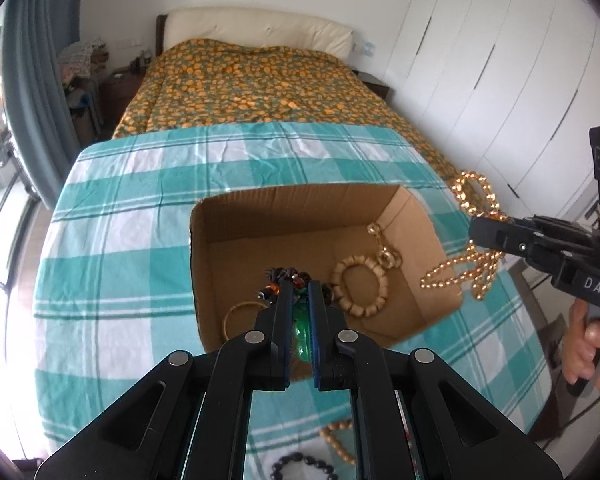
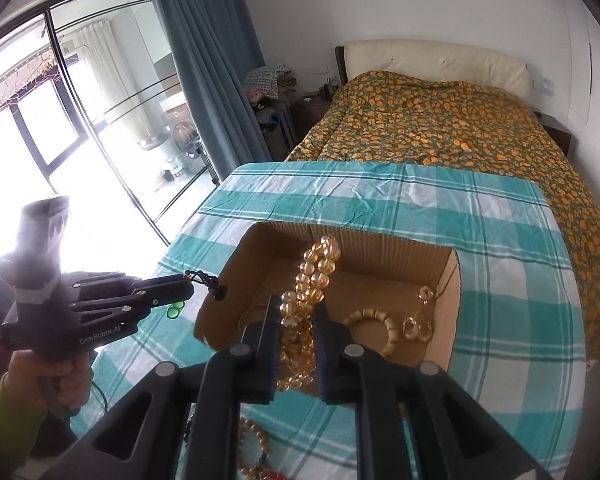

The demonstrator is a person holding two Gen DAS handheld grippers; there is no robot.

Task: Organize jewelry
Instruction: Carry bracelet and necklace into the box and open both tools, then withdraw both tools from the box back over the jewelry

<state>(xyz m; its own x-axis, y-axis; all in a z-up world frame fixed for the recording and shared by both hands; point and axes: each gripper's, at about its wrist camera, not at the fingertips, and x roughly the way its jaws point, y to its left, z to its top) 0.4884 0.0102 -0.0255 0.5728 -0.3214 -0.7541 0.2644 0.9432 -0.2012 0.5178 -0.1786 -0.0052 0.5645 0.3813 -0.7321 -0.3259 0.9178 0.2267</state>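
left gripper (image 1: 300, 300) angled down over box (image 1: 432, 240), clamping green-bead string (image 1: 302, 336) | right gripper (image 2: 296, 320) likewise, pinching amber beads (image 2: 314, 276)

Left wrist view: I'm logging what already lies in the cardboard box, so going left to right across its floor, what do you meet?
Thin tan ring → wooden bead bracelet → pale gold chain.

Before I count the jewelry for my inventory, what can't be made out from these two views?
- Left wrist view: the left hand-held gripper covers most of its green-and-dark piece.
- Same view: the black bead bracelet is cut off by the bottom edge.
- Right wrist view: the right hand-held gripper and its amber bead strand hide part of the cardboard box floor.
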